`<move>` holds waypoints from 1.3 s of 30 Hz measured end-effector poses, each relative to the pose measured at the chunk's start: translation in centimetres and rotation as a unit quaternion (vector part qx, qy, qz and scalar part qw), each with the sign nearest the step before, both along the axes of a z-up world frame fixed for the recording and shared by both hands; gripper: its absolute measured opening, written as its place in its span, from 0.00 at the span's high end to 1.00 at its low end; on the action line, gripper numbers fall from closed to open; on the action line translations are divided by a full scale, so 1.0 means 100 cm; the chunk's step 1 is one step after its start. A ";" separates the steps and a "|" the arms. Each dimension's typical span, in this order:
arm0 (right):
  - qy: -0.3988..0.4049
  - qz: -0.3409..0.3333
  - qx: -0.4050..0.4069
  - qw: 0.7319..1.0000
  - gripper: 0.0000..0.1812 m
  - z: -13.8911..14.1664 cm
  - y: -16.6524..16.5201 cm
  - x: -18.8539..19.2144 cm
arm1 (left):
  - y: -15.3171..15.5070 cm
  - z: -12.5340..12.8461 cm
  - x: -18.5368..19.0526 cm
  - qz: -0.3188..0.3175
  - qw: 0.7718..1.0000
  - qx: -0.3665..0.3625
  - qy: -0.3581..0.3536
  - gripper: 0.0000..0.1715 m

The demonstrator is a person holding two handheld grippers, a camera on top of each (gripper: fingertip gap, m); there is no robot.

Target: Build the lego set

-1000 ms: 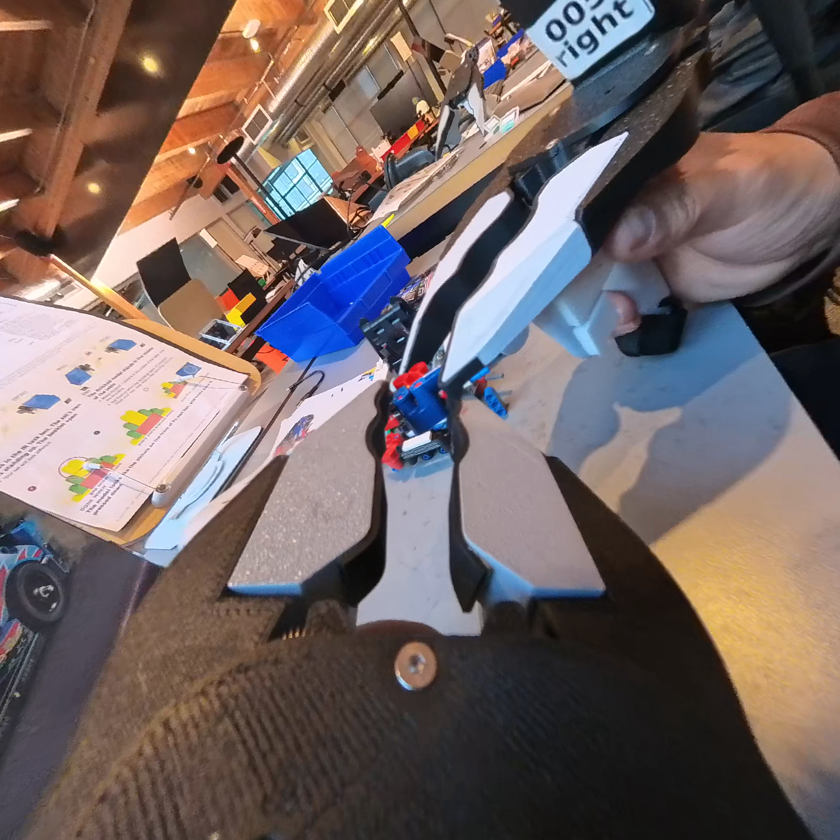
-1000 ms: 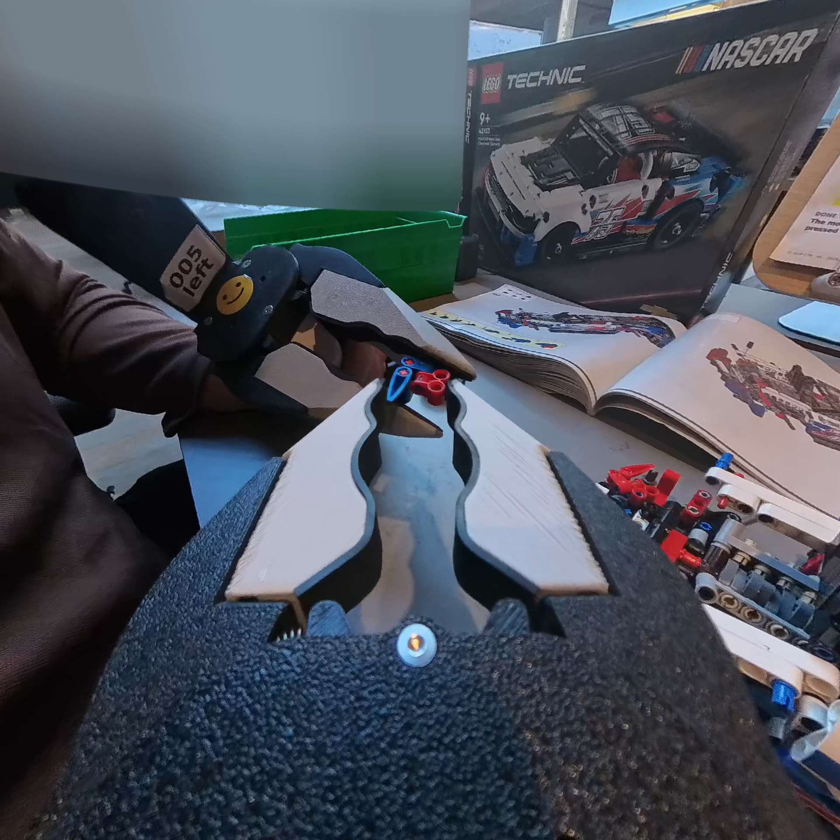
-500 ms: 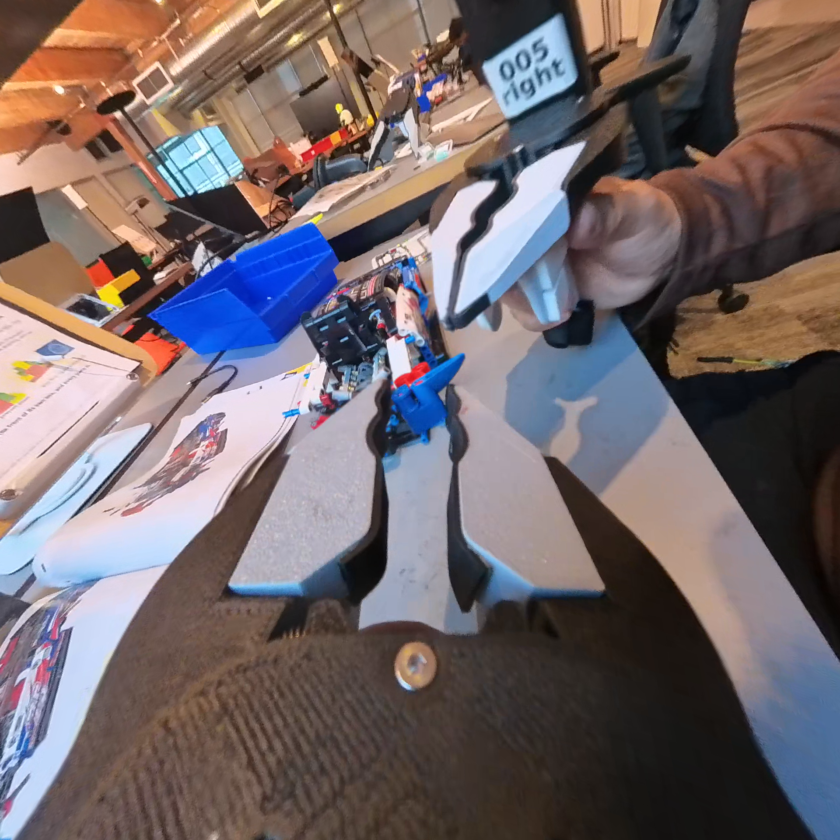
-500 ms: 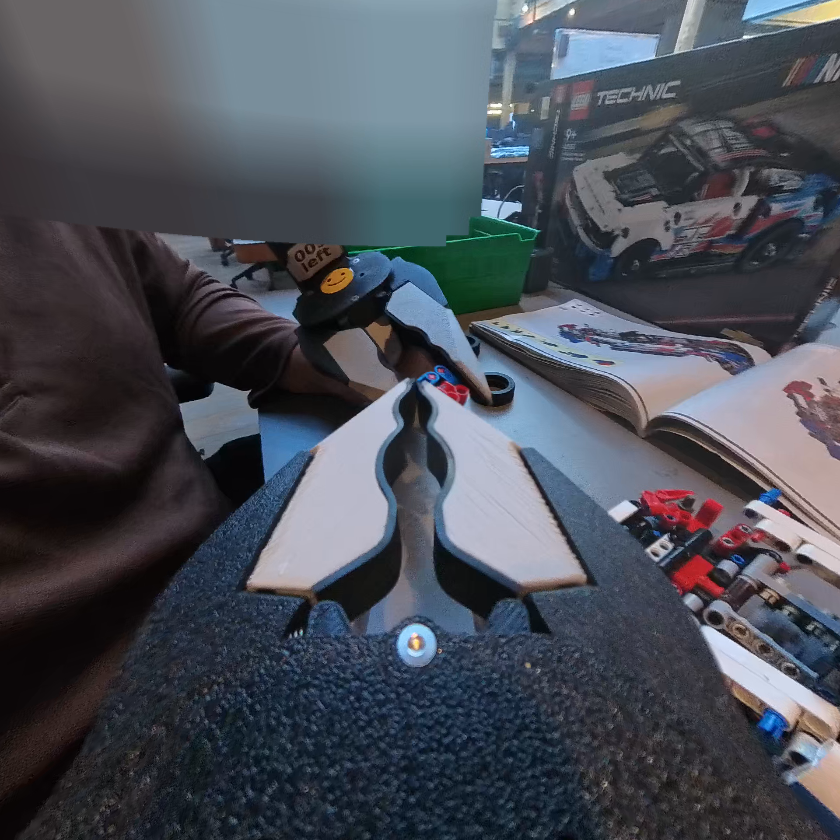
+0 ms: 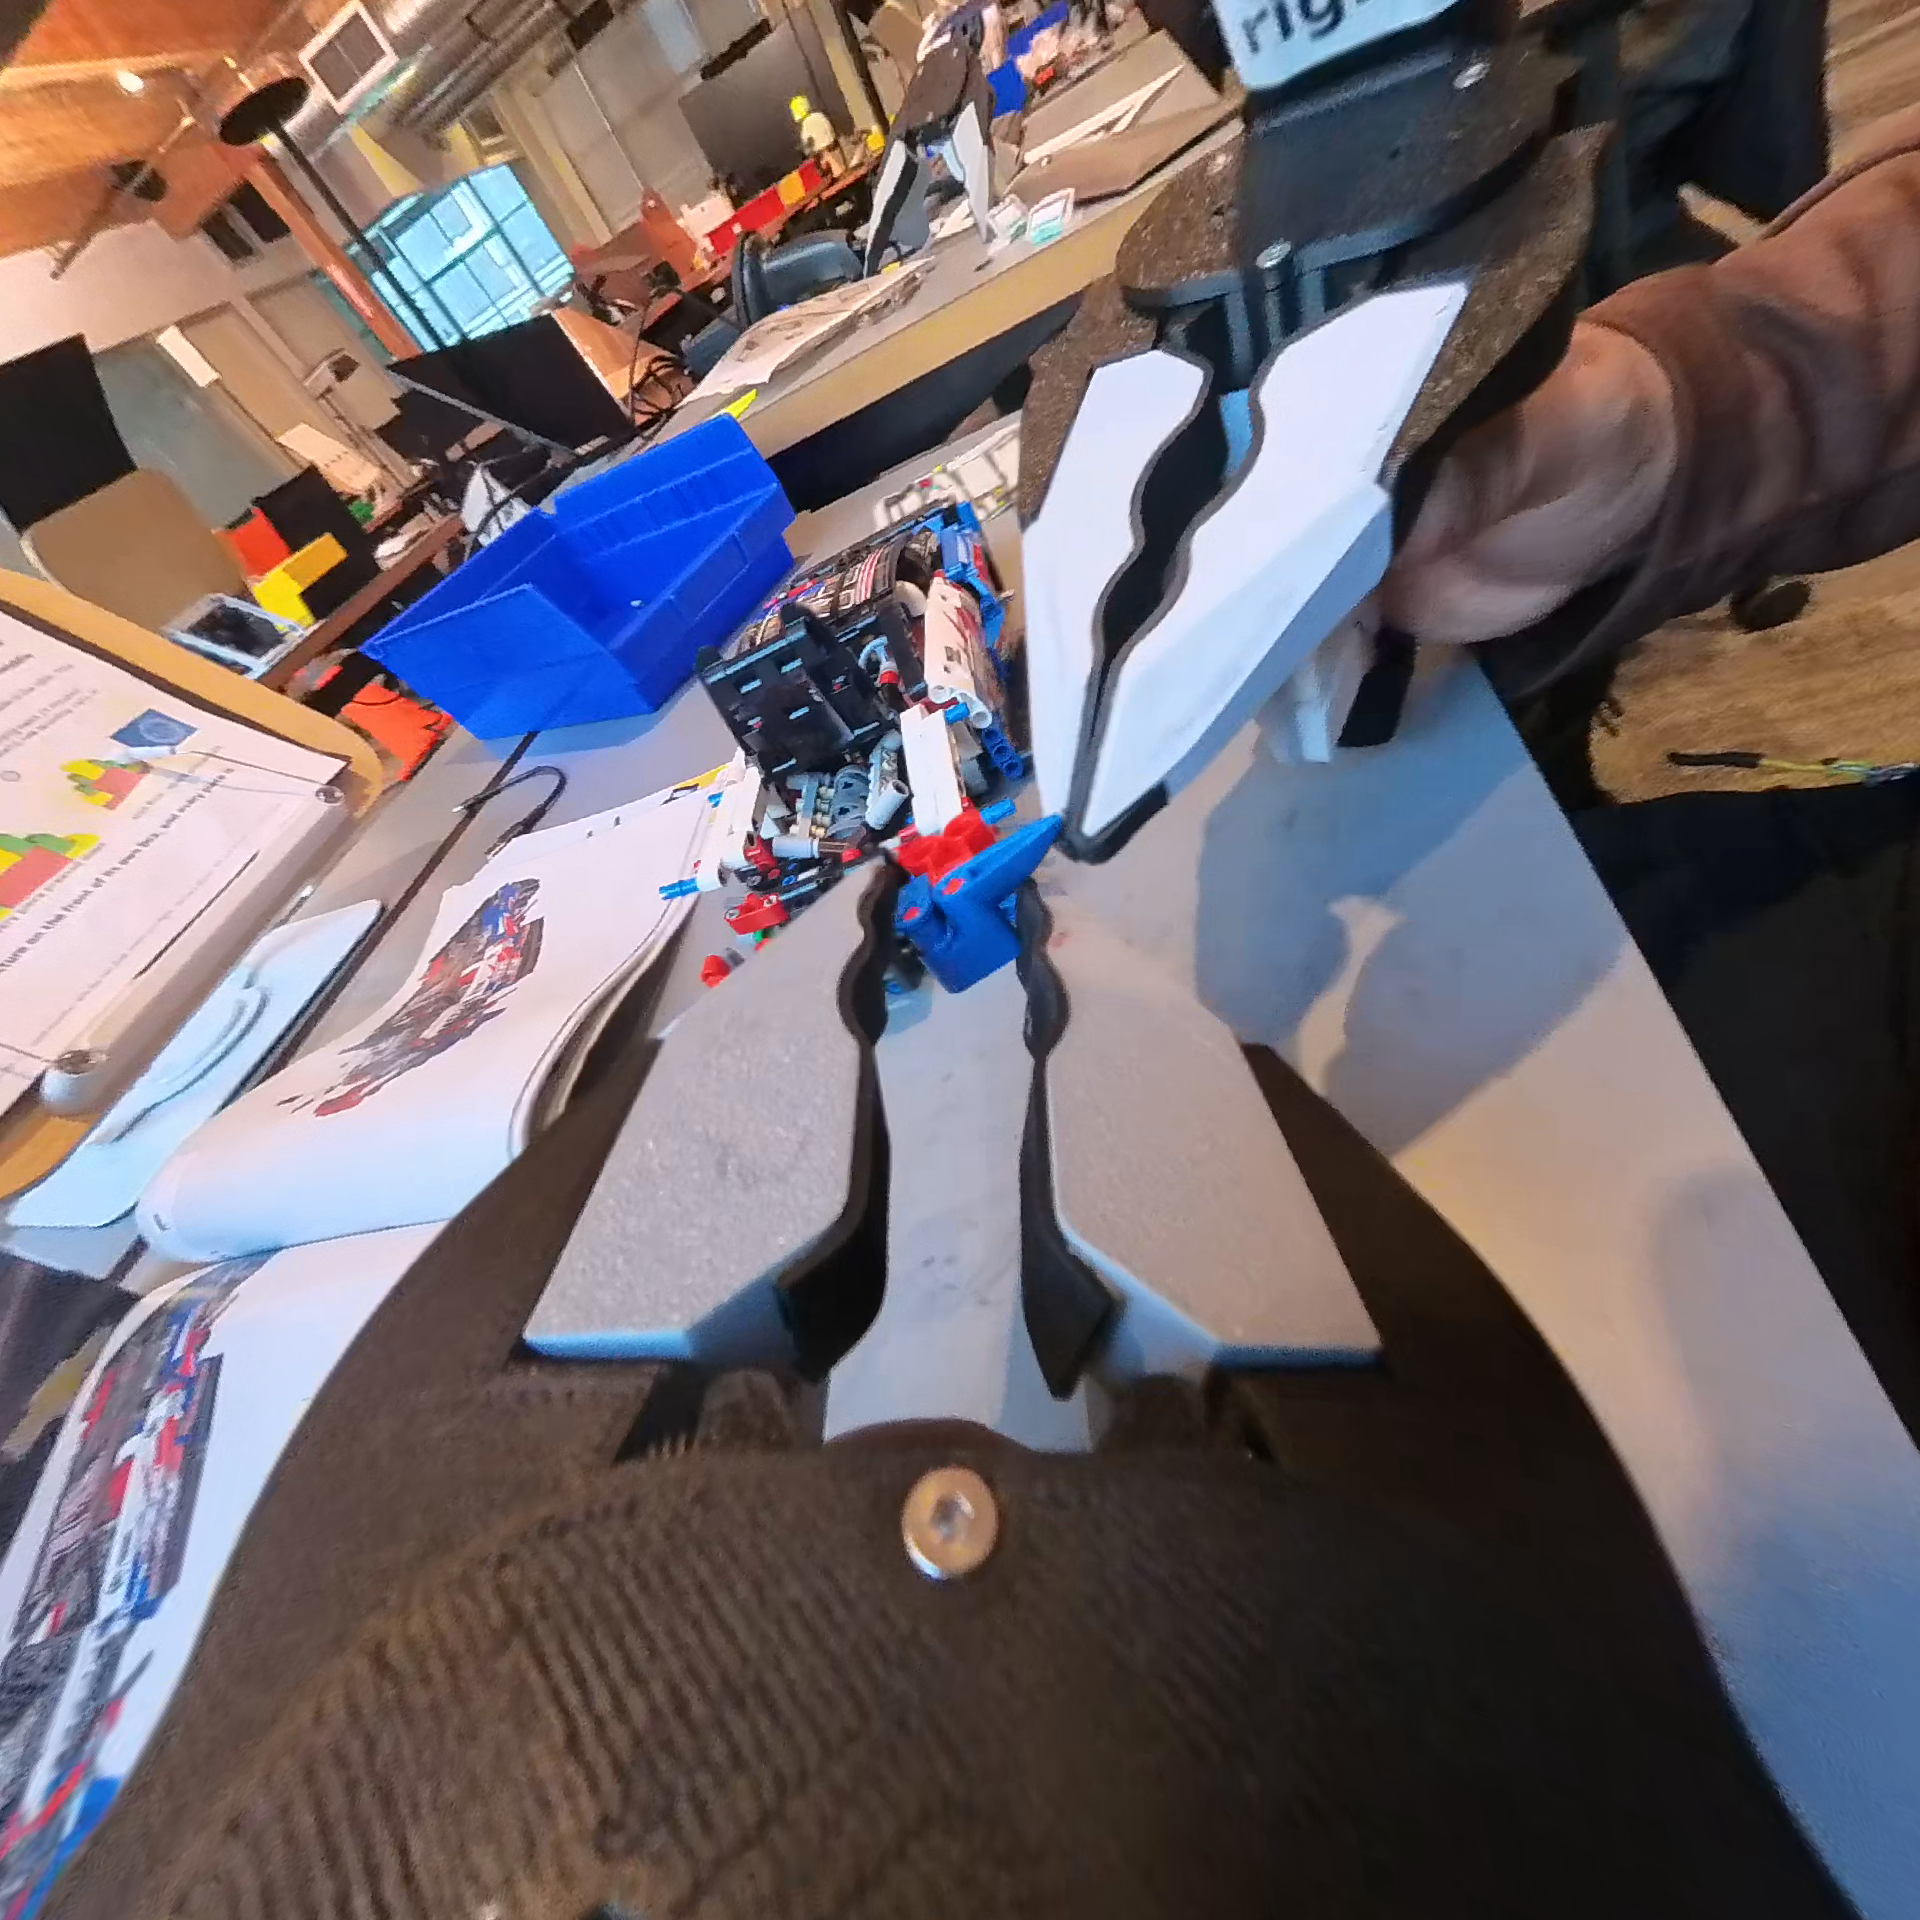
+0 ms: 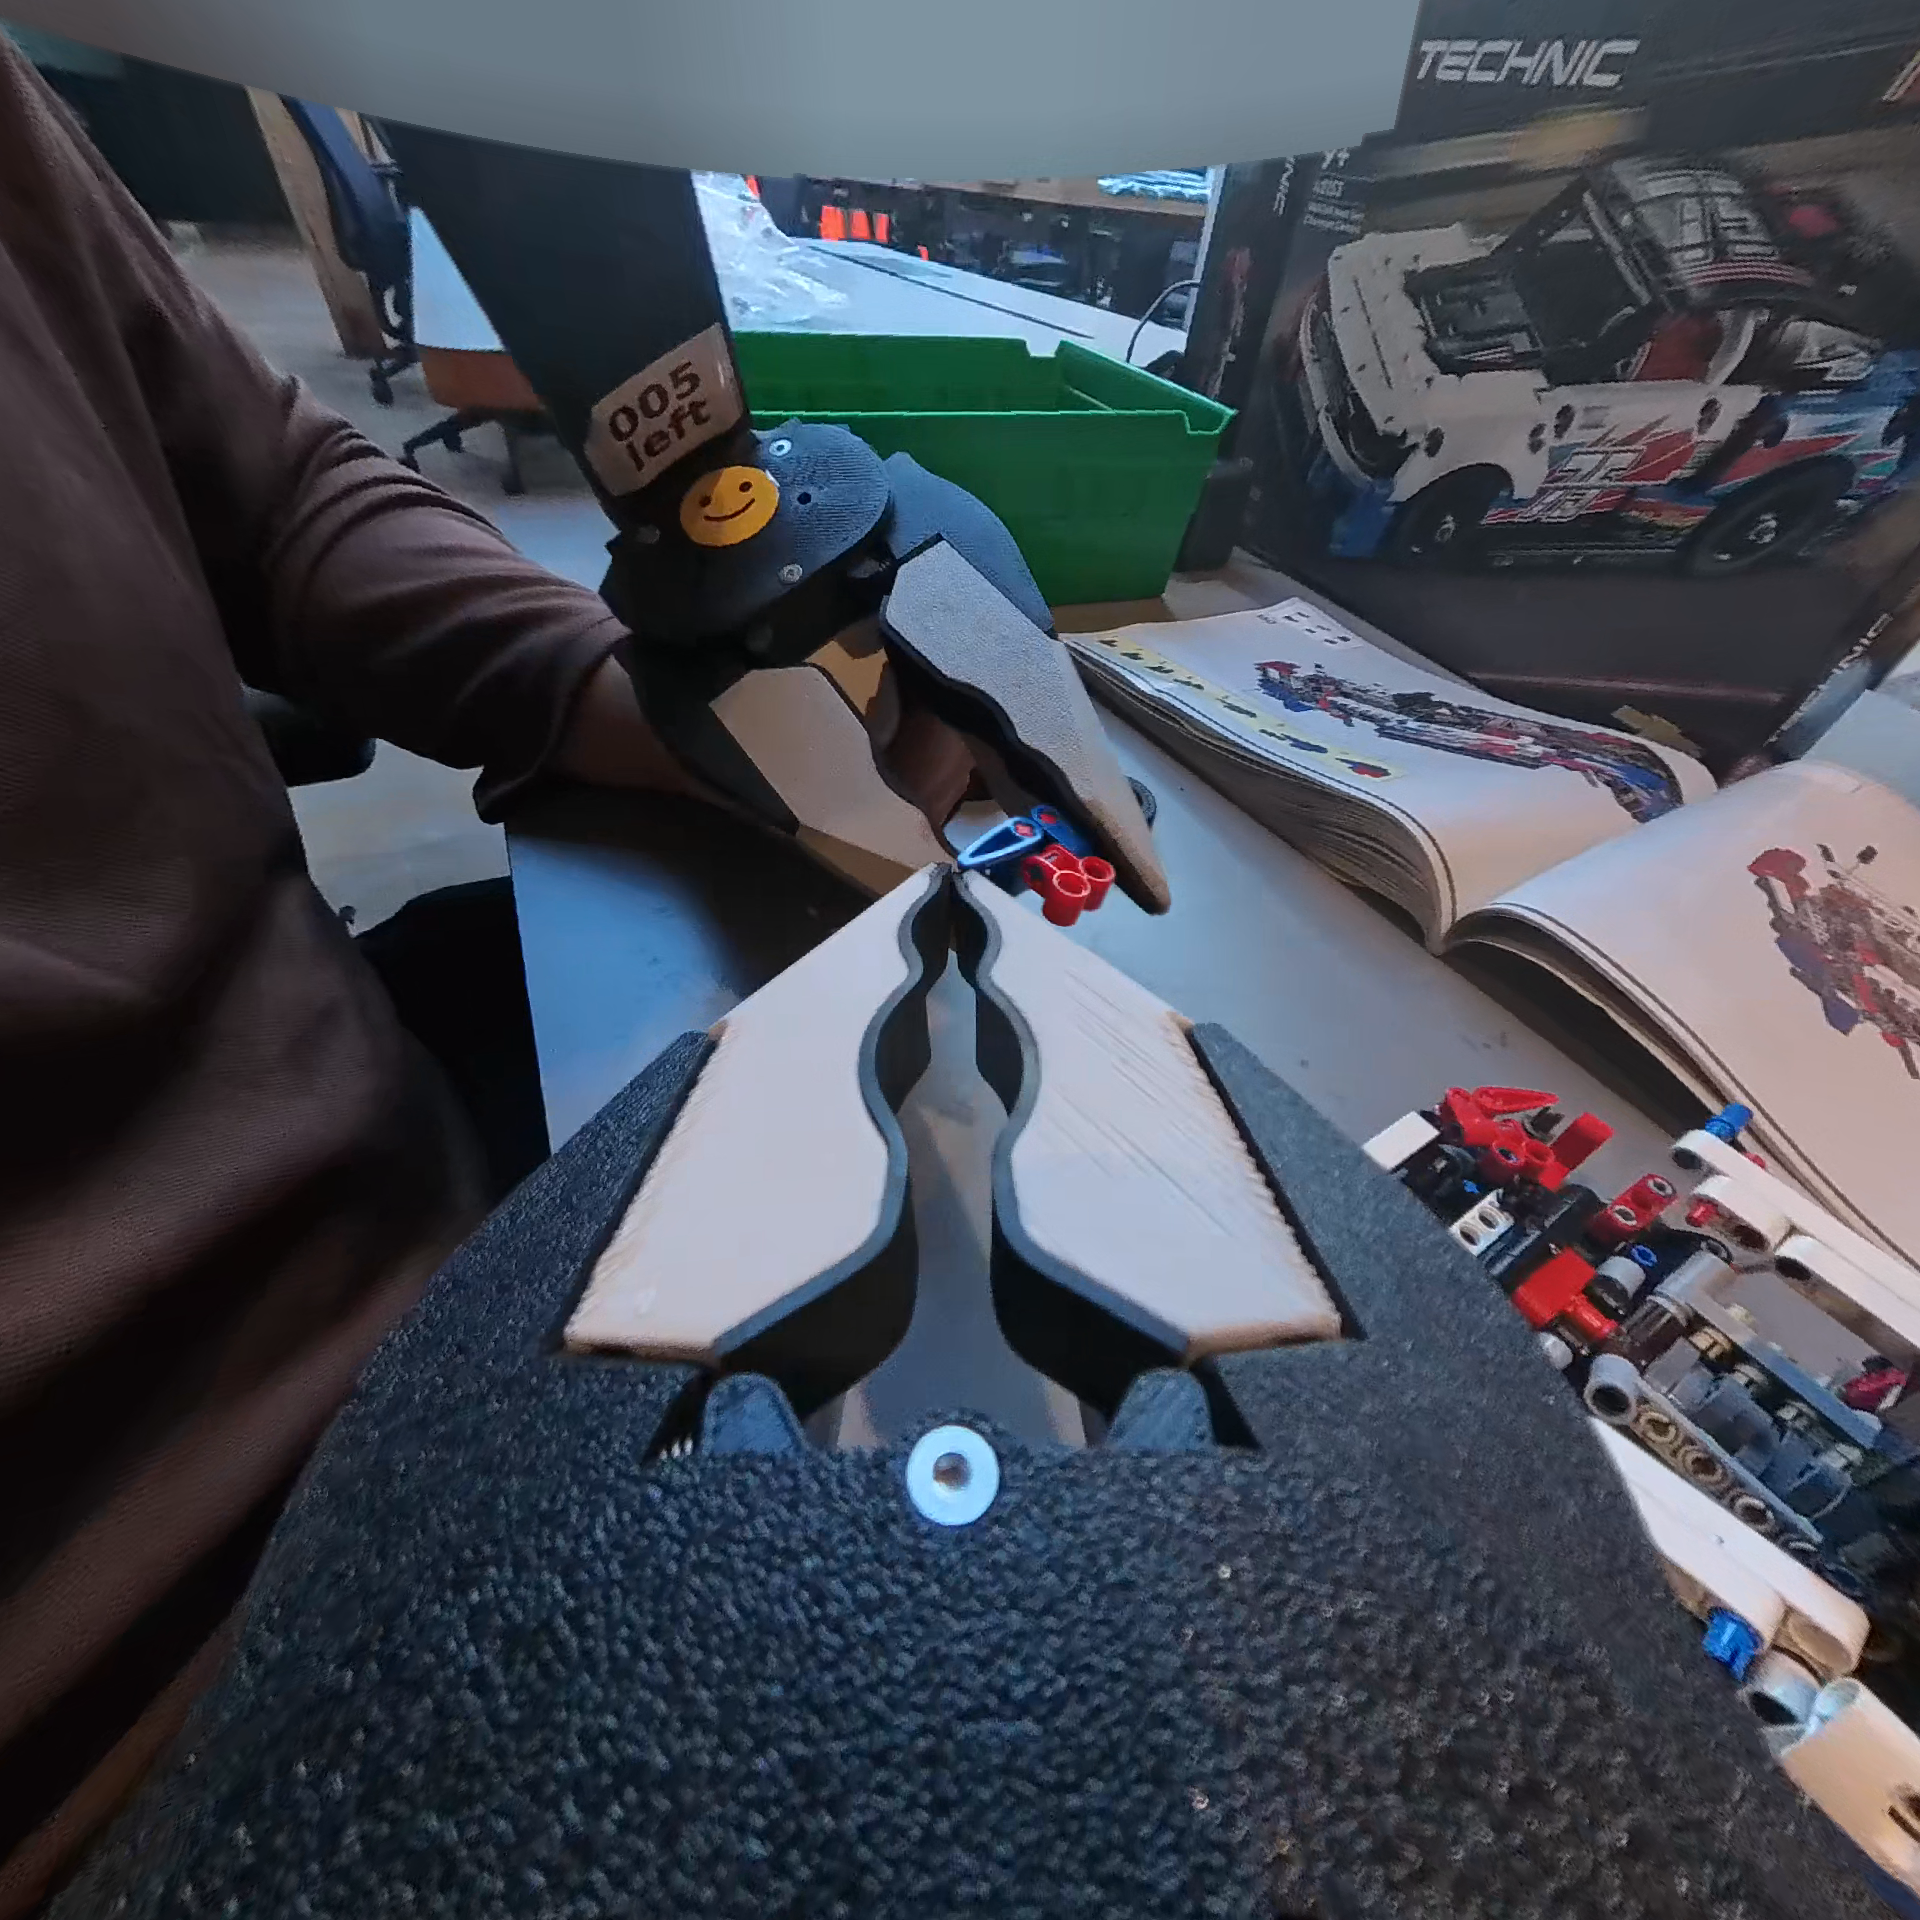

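My left gripper [image 5: 956, 899] is shut on a small blue and red lego sub-assembly [image 5: 961, 914] and holds it just above the grey table. In the right wrist view the left gripper [image 6: 1039, 878] comes in from the upper left with the same piece [image 6: 1065, 883] between its tips. My right gripper [image 6: 951, 873] is shut and empty. Its closed tips sit right at the blue pointed end of the piece, as the left wrist view also shows [image 5: 1070, 831]. The partly built car chassis [image 6: 1662, 1299] lies on the table at the right, also visible in the left wrist view [image 5: 862, 707].
An open instruction book [image 6: 1455, 748] lies behind the grippers, with the set's box [image 6: 1610, 312] and a green bin [image 6: 987, 436] beyond it. A blue bin [image 5: 603, 603] stands behind the chassis. A clipboard with a printed sheet [image 5: 125, 831] leans at the left. A person's sleeves hold both grippers. The tips of both grippers are at nearly the same place.
My right gripper has gone from open around the piece to shut, drew back, then returned with its tips at the piece's blue end. The left gripper kept its hold and tilted down toward the table.
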State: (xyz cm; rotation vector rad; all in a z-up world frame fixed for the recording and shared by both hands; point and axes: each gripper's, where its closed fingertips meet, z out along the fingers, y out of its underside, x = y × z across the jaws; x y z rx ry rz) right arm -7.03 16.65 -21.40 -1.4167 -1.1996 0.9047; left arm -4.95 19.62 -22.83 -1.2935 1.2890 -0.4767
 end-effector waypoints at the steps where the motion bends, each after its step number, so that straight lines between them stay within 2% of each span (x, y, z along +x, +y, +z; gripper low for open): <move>1: -0.002 -0.003 0.003 1.000 1.00 0.000 0.000 -0.001 | 0.001 0.000 0.000 0.007 1.000 0.005 0.004 0.88; 18: -0.012 0.000 0.003 1.000 1.00 -0.005 -0.004 -0.014 | 0.002 -0.007 -0.002 0.023 0.998 0.029 0.042 0.88; 20: 0.003 -0.005 0.028 1.000 1.00 0.005 -0.003 -0.007 | 0.000 -0.007 0.001 0.012 0.999 0.002 0.031 0.88; 22: 0.063 -0.031 0.051 0.996 1.00 0.031 0.004 0.009 | 0.005 -0.017 -0.001 0.016 0.999 -0.026 0.044 0.88; 23: 0.074 -0.048 0.050 0.995 1.00 0.035 0.011 0.017 | 0.007 -0.019 -0.002 0.017 0.998 -0.031 0.046 0.88; 25: 0.044 -0.072 0.012 0.996 0.88 0.017 0.026 0.024 | 0.008 -0.020 -0.004 0.013 0.998 -0.052 0.038 0.88; 27: 0.023 -0.060 -0.045 0.997 0.79 0.000 0.027 0.020 | 0.005 -0.017 -0.002 0.002 0.998 -0.063 0.027 0.88; 31: -0.001 -0.043 -0.059 0.997 0.84 -0.011 0.022 0.008 | -0.004 -0.017 0.003 -0.012 0.999 -0.033 0.040 0.88; 35: -0.011 -0.022 -0.067 0.997 0.85 -0.015 0.015 0.002 | -0.010 -0.022 0.006 -0.016 0.998 0.004 0.068 0.88; 39: -0.010 -0.022 -0.062 0.998 0.87 -0.014 0.016 0.003 | -0.008 -0.020 0.005 -0.015 0.998 -0.009 0.057 0.88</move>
